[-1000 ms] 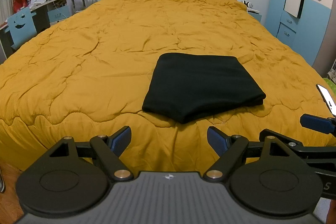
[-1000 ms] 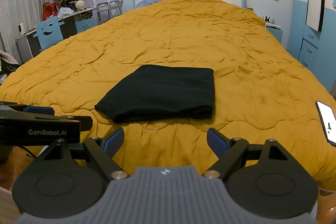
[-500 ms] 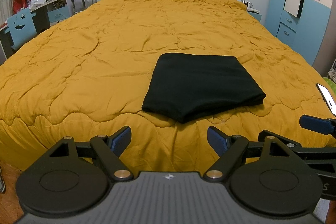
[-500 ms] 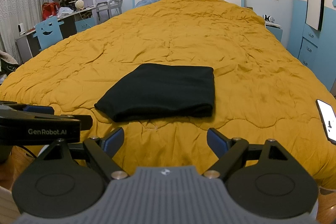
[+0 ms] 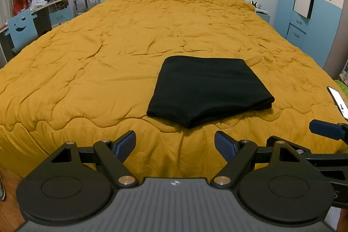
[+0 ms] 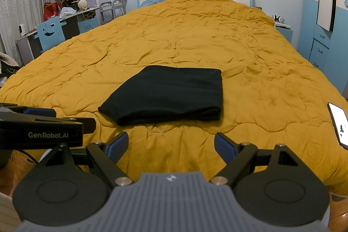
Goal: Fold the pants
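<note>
Gaping empty, both tongs [image 5: 175, 144] [image 6: 170, 145]

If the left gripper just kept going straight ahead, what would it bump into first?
Probably the folded black pants. The left gripper, jaws open and empty, points over the near edge of the yellow quilt toward them. If it points low, it might brush the quilt first; depth is hard to judge.

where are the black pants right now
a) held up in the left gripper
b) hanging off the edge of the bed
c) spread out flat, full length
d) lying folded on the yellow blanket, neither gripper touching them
d: the pants lie as a compact folded stack on the blanket, while the left gripper and right gripper sit open and empty, short of them.
</note>
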Action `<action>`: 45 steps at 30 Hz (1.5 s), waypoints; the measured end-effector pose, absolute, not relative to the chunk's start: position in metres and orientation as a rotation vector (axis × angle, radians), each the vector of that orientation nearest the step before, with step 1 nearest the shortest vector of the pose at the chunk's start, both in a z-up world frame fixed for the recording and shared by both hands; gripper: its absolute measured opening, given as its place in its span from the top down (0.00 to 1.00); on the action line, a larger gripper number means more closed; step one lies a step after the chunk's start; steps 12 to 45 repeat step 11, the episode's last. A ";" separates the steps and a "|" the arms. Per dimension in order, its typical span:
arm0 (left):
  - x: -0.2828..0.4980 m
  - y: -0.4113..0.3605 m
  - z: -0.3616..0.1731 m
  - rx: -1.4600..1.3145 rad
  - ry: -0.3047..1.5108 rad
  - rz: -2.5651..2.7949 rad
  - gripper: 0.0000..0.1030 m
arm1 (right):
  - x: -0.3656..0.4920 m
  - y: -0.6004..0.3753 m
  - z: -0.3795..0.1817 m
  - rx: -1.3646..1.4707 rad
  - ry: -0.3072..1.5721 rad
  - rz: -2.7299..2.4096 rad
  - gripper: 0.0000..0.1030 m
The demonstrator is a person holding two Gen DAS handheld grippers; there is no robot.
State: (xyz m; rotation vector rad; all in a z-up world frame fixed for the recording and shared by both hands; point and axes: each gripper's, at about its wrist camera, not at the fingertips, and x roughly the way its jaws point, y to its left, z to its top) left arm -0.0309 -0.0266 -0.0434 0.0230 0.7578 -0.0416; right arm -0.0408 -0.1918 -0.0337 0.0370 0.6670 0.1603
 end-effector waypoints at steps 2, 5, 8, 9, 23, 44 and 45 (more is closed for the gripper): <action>-0.031 -0.027 -0.043 0.023 0.758 -0.043 0.08 | -0.041 -0.192 -0.034 0.037 0.667 0.160 0.20; -0.031 -0.026 -0.043 0.023 0.756 -0.039 0.08 | -0.041 -0.192 -0.034 0.037 0.667 0.160 0.20; -0.032 -0.024 -0.042 0.015 0.751 -0.041 0.08 | -0.041 -0.192 -0.034 0.037 0.667 0.160 0.20; -0.032 -0.024 -0.042 0.015 0.748 -0.040 0.08 | -0.041 -0.192 -0.034 0.037 0.667 0.160 0.20; -0.032 -0.023 -0.042 0.018 0.745 -0.036 0.08 | -0.041 -0.192 -0.034 0.037 0.667 0.160 0.20; -0.032 -0.023 -0.042 0.018 0.745 -0.036 0.08 | -0.041 -0.192 -0.034 0.037 0.667 0.160 0.20; -0.032 -0.023 -0.042 0.018 0.745 -0.036 0.08 | -0.041 -0.192 -0.034 0.037 0.667 0.160 0.20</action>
